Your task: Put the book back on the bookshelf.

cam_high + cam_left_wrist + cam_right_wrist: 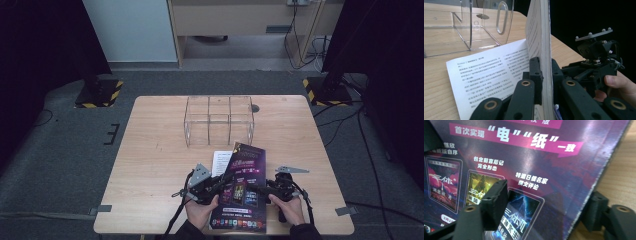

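We see the wooden table (150, 150) spread beneath both grippers, its far half carrying a clear acrylic organizer (218, 120) with several compartments, well ahead of the two grippers.

Between the grippers we find a book (243, 190) with a dark purple cover, opened and lifted near the table's front edge. A white printed page (494, 72) of it lies flat on the wood, ahead of the left gripper's jaws and just to their left in the left gripper view.

The left gripper (212, 186), held in the person's left hand (199, 210), has its jaws clamped on the raised block of pages, one jaw on each side with the paper edge standing upright between them. The right gripper (270, 190), in the right hand (290, 209), has one jaw over the printed cover and the other past the book's edge, beneath it; we cannot tell whether they press on the cover.
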A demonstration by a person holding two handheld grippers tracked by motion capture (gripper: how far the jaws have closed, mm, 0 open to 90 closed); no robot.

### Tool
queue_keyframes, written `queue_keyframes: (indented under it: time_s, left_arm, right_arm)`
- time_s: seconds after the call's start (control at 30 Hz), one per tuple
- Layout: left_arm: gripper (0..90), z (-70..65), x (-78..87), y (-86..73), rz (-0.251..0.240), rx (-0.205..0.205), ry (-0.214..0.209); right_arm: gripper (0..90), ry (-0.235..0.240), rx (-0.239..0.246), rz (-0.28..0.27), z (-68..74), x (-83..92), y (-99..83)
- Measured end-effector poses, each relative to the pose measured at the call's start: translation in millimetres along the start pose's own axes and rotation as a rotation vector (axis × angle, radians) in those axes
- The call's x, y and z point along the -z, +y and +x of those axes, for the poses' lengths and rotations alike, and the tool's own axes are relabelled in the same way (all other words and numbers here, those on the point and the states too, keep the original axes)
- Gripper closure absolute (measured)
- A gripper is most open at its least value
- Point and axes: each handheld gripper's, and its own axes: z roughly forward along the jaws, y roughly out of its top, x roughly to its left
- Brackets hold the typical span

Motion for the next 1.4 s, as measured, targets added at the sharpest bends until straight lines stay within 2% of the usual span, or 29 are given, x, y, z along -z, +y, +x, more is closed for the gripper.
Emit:
queue_keyframes:
  time_s: [0.2,0.33,0.47,0.73,0.87,1.03,1.2,1.4]
  left_arm:
    - [84.7,5.0,2.6,0.2,-0.013,0.013,0.008]
    - [84.7,8.5,4.9,0.3,-0.016,0.021,0.01]
    - [84.6,11.5,5.5,0.0,-0.011,0.02,0.016]
    - [84.5,15.0,6.2,-0.6,-0.005,0.012,0.024]
    - [84.1,21.3,8.3,-3.6,0.001,0.023,0.053]
    - [82.1,33.5,10.1,-7.8,0.023,0.06,0.084]
    - [74.0,40.9,8.3,-11.1,0.046,0.08,0.103]
    - [57.2,48.9,5.0,-14.1,0.078,0.09,0.104]
  right_arm:
    - [51.9,-0.004,-0.046,0.01,3.1,2.1,1.8]
    - [65.4,0.044,-0.079,0.001,5.3,5.6,3.2]
    - [71.8,0.064,-0.071,0.01,8.6,8.1,5.3]
    - [75.6,0.078,-0.088,0.002,11.0,10.5,6.2]
    - [77.8,0.087,-0.088,-0.008,14.8,12.2,7.8]
    - [81.1,0.098,-0.082,-0.033,19.7,13.2,9.2]
    - [83.1,0.107,-0.071,-0.05,25.0,14.7,11.3]
    - [84.3,0.118,-0.059,-0.074,29.0,18.7,14.8]
